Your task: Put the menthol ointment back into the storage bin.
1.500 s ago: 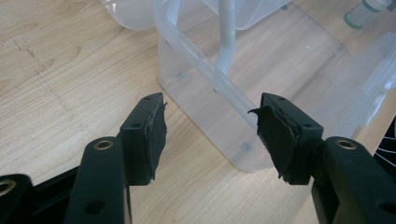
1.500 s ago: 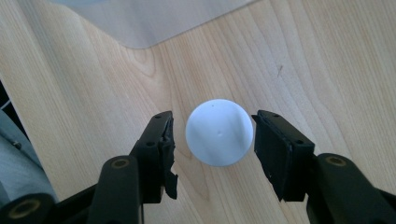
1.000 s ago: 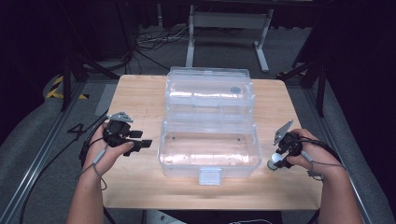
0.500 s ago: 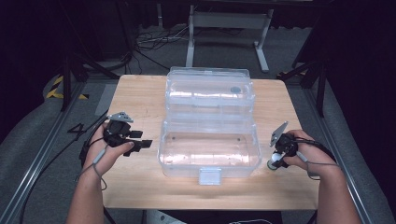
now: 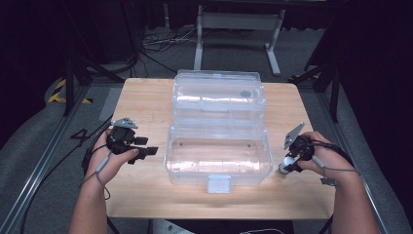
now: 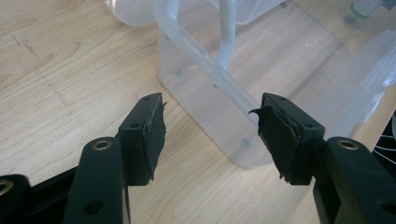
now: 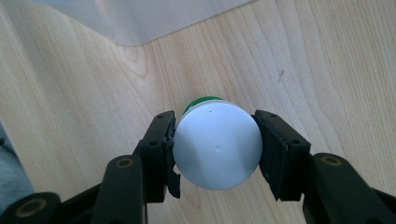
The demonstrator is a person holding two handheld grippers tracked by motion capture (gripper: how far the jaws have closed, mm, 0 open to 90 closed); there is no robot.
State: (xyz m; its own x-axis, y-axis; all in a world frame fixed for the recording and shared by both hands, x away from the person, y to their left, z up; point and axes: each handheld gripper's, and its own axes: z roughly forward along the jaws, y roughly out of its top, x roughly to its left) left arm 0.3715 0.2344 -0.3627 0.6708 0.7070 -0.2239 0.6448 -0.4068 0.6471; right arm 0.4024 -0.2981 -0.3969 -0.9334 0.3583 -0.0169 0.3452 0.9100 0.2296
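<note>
White-capped bottle [image 7: 217,144] in right gripper [image 7: 215,149], beside open clear box [image 5: 217,161].

Looks like a lab or recording studio, not a home. Small wooden table [image 5: 146,102] standing alone on grey floor [image 5: 39,131], dark surroundings, loose cables [image 5: 160,41] on the far floor, metal stand legs [image 5: 238,22] behind, yellow-black hazard tape [image 5: 61,92] at left.

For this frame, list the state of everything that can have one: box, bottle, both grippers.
Clear plastic box: lid open, folded back; inside looks empty.
White bottle: upright on the table, beside the box, clamped at both sides.
Left gripper: open, holding nothing.
Right gripper: shut on the bottle.
</note>
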